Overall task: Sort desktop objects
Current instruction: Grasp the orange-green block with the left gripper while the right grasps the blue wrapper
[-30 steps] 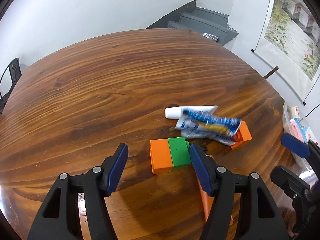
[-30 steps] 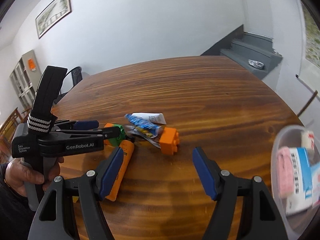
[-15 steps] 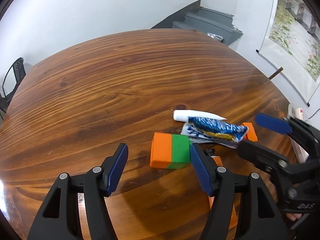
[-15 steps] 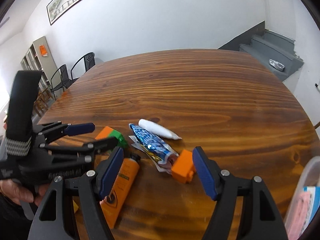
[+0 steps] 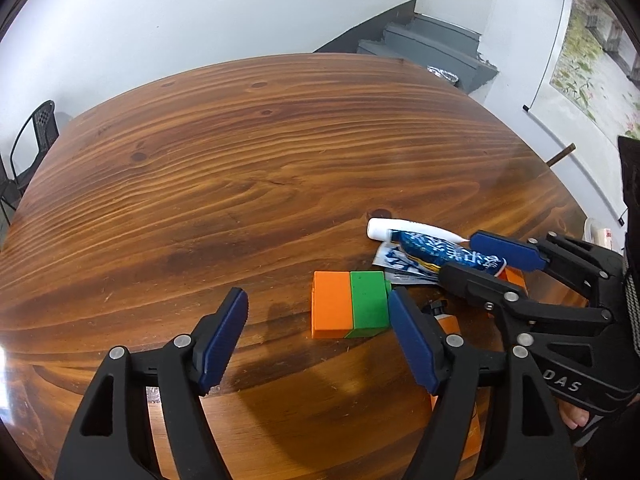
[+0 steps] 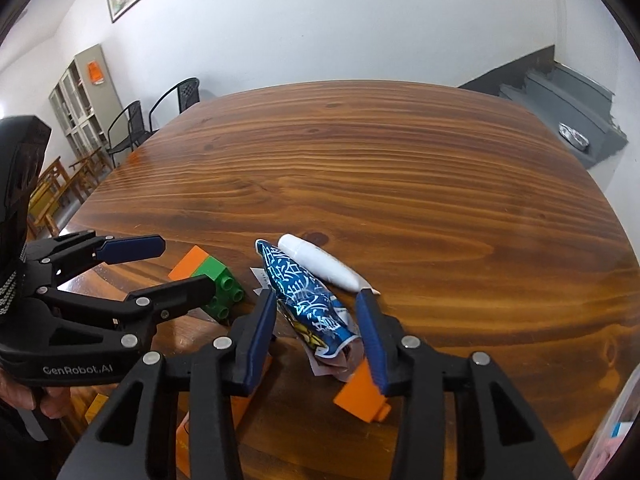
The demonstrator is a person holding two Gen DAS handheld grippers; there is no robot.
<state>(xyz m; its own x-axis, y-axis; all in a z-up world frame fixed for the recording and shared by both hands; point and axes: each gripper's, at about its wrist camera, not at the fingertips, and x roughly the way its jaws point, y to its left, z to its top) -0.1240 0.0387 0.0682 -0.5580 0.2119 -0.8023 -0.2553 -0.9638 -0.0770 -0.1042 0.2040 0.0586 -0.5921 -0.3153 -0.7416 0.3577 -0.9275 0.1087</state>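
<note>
A blue foil snack packet (image 6: 306, 302) lies on the wooden table (image 6: 380, 168), over a white tube (image 6: 326, 266) and an orange brick (image 6: 360, 396). My right gripper (image 6: 318, 338) is open, its pads either side of the packet's near end, not clamped. It also shows in the left wrist view (image 5: 486, 260). An orange-and-green block (image 5: 350, 308) lies just ahead of my open left gripper (image 5: 316, 340), nearer its right finger. An orange tube (image 6: 224, 412) lies under my right gripper's left finger.
A clear plastic bin (image 6: 616, 436) holding packets stands at the table's right edge. Chairs (image 6: 160, 110) and a cabinet (image 6: 86, 96) stand beyond the far left edge, grey stairs (image 5: 436, 50) beyond the far right.
My right gripper has moved forward and down over the blue packet and its jaws have narrowed around it. My left gripper has stayed nearly still by the block.
</note>
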